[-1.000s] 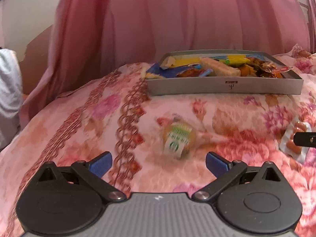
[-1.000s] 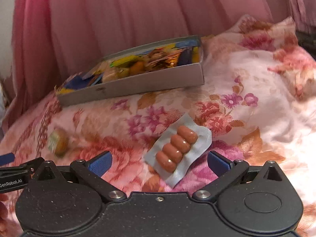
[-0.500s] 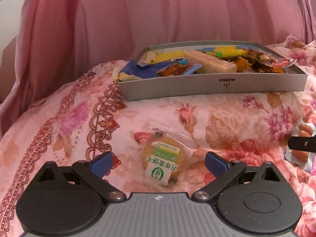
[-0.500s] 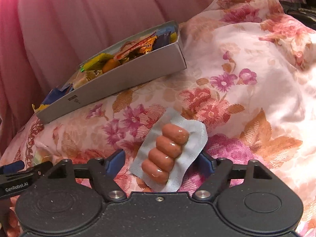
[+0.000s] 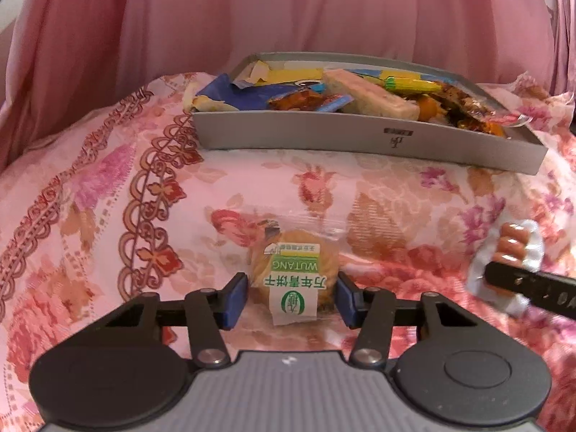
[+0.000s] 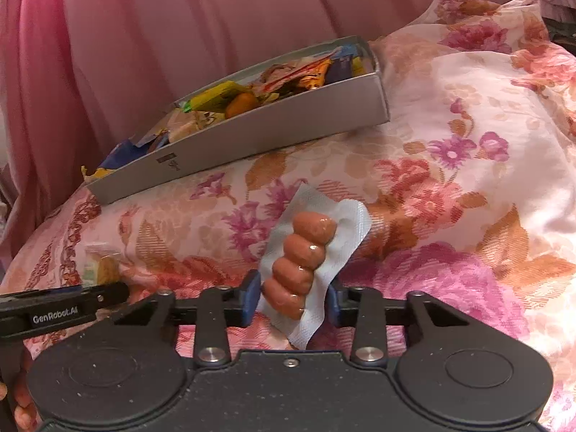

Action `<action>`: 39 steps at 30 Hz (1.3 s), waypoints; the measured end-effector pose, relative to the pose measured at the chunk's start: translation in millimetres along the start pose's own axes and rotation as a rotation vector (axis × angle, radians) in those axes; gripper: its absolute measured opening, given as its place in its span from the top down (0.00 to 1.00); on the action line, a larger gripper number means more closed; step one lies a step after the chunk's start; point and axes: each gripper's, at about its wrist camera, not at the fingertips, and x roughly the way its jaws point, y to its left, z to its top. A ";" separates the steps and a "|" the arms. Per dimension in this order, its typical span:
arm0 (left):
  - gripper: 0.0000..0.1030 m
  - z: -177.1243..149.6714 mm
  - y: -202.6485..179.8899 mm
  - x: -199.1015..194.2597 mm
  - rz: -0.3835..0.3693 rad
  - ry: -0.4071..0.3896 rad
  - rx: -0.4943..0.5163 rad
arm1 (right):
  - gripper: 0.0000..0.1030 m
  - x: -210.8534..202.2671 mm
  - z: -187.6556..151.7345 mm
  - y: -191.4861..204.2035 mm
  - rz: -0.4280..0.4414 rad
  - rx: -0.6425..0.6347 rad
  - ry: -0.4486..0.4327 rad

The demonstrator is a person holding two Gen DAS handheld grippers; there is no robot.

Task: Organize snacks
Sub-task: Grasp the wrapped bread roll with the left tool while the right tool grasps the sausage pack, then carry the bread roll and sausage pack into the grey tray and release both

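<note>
A round biscuit in a clear packet with a green label (image 5: 293, 277) lies on the floral bedspread, and my left gripper (image 5: 291, 300) is shut on its two sides. A white sausage pack (image 6: 302, 262) with several small brown sausages sits between the blue pads of my right gripper (image 6: 292, 300), which is shut on it. Behind both stands a grey box (image 5: 360, 136) holding several mixed snack packets, seen again in the right wrist view as the grey box (image 6: 252, 136). The sausage pack (image 5: 511, 248) also shows at the right edge of the left wrist view.
A pink and orange floral bedspread (image 6: 450, 187) covers the soft, rounded surface. Pink curtains (image 5: 288, 10) hang close behind the box. The left gripper's finger (image 6: 64, 306) reaches in from the left, and a person's fingertips (image 6: 21, 406) show at the lower left corner.
Both grippers moved forward over their packets and went from wide open to shut, the left on the biscuit packet and the right on the sausage pack.
</note>
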 end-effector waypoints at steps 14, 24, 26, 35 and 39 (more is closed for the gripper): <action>0.49 7.8 -26.8 -4.4 0.057 0.050 -0.064 | 0.63 6.4 7.5 -11.9 0.071 0.083 0.017; 0.50 15.3 -34.1 -24.1 0.083 0.034 -0.043 | 0.83 -4.9 8.4 1.5 0.080 0.028 -0.012; 0.50 19.0 -33.6 -30.2 0.086 0.021 -0.045 | 0.84 -7.3 9.1 3.9 0.082 0.020 -0.018; 0.50 37.0 -33.2 -45.0 0.076 -0.019 -0.089 | 0.84 -16.6 6.4 10.3 0.092 -0.027 -0.060; 0.50 46.3 -37.4 -48.5 0.068 -0.059 -0.092 | 0.84 -28.7 10.1 13.3 0.121 -0.018 -0.103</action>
